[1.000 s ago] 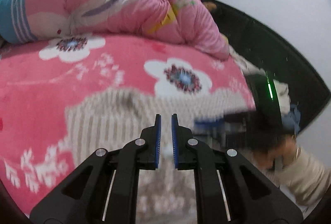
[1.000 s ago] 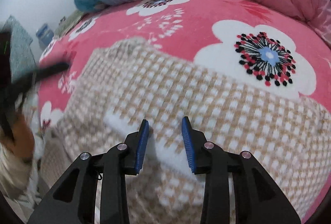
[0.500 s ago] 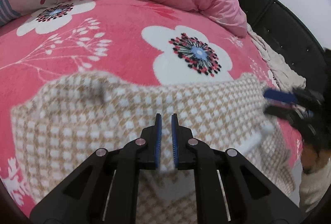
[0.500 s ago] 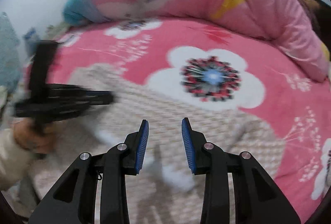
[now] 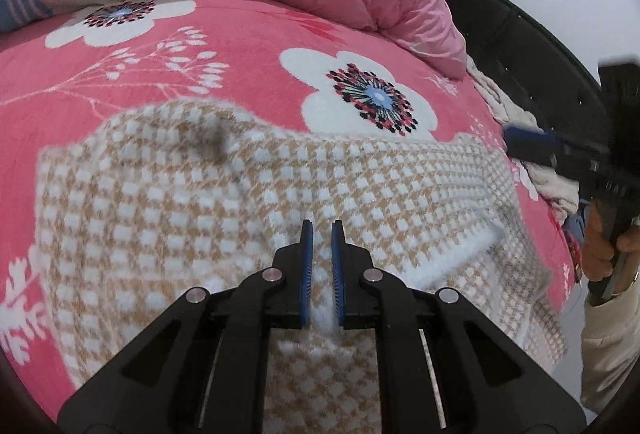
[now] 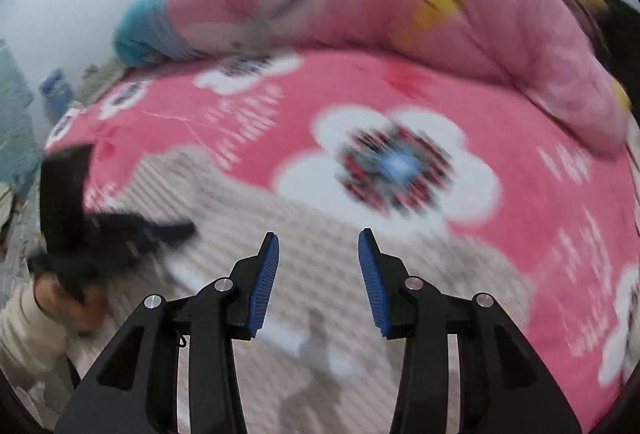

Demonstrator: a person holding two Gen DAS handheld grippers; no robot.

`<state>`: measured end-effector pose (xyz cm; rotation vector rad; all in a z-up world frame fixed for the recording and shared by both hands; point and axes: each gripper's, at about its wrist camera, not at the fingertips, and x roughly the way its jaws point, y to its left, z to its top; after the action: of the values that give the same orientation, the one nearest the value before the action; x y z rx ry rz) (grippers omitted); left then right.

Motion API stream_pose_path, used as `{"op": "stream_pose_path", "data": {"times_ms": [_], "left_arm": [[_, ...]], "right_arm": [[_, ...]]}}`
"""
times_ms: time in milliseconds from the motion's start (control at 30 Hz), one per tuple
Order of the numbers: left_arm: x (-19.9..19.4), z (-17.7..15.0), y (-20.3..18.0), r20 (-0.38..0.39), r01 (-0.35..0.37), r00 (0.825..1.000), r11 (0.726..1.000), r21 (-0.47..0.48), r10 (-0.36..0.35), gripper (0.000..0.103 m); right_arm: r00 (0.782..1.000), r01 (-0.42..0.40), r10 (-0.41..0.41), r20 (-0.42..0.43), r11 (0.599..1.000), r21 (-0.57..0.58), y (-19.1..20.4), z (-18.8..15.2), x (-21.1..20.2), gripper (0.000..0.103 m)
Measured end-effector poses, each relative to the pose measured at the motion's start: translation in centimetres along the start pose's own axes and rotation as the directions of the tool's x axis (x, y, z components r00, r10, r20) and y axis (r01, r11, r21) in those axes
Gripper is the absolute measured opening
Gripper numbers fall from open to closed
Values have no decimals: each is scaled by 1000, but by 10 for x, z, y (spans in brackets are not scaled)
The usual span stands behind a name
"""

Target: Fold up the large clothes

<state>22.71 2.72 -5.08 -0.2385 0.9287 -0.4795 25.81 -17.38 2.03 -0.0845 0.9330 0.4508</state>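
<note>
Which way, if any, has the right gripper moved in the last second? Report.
Yes: right gripper rose, backing off the checked garment; the white flower now sits lower, more central. Jaws opening, nothing between them.

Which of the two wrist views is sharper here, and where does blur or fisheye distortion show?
Left wrist: mostly sharp, checks on the beige checked garment crisp; the right gripper at the edge smears. Right wrist: motion blur throughout, the bedspread flower streaked, only its own fingers sharp. Both bow the bed and vignette the corners.

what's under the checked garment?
The checked garment lies on the pink flowered blanket, which shows around its edges. What lies beneath its middle is covered.
</note>
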Motion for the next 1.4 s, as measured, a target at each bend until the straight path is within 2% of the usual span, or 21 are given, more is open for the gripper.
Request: {"op": "stream_pose_path", "data": {"times_ms": [100,167,200,267,367,400,433,500,567,767,833,900,933,1000,1100,1233,1333,1400], "left_arm": [[-2,-4,0,16,-4,1000,1000,1,4,9],[-3,-6,1,24,1,1000,1000,-1,-1,9],[-3,-6,2,20,3,1000,1000,-2,-3,9],[-1,-8,4,14,12,1000,1000,-7,-12,9],[-3,-8,4,23,15,1000,1000,0,-15,9],[-4,-9,4,27,17,999,1000,-1,-17,9],[-3,-9,4,30,19,999,1000,-3,-19,9],[-4,-11,5,38,21,999,1000,-5,-21,9],[-4,-11,3,35,12,999,1000,2,-13,9],[-24,-20,-14,41,-49,998,996,72,46,10],[-32,-24,-17,24,-64,998,995,79,63,14],[-45,-30,-20,14,-80,997,994,67,79,27],[-53,-34,-21,18,-88,996,994,65,87,32],[-78,-45,-23,46,-133,990,989,71,130,55],[-117,-66,-20,106,-184,979,981,57,177,66],[-164,-108,-8,166,-243,956,970,-17,242,71],[-183,-140,2,178,-273,943,959,-72,282,71],[-188,-157,6,180,-274,942,959,-77,284,71]], "right_arm": [[998,-45,44,-53,999,-18,25,10,47,40],[990,-16,12,-140,1000,-26,27,-6,81,40],[990,-12,8,-141,1000,-27,26,-16,85,40],[994,-21,20,-108,1000,-8,21,-30,72,40],[994,-20,25,-108,998,51,15,-39,34,40],[995,-12,17,-97,999,51,14,-42,26,41],[996,33,-29,-89,999,41,13,-48,18,42],[984,115,-110,-139,993,28,6,-57,35,43],[985,97,-90,-146,994,42,-5,-66,51,45],[980,169,-161,-114,983,67,6,-70,17,46],[974,202,-192,-124,977,75,3,-80,15,54],[964,229,-212,-160,969,95,-2,-91,16,61],[962,236,-215,-170,964,118,-2,-95,9,61],[975,196,-176,-134,969,150,3,-98,-10,61],[994,110,-108,-18,979,171,22,-110,-55,83],[999,21,-28,47,989,144,51,-129,-77,86],[999,-44,41,30,992,120,78,-155,-72,86],[997,-71,70,11,993,98,94,-170,-62,86]]}}
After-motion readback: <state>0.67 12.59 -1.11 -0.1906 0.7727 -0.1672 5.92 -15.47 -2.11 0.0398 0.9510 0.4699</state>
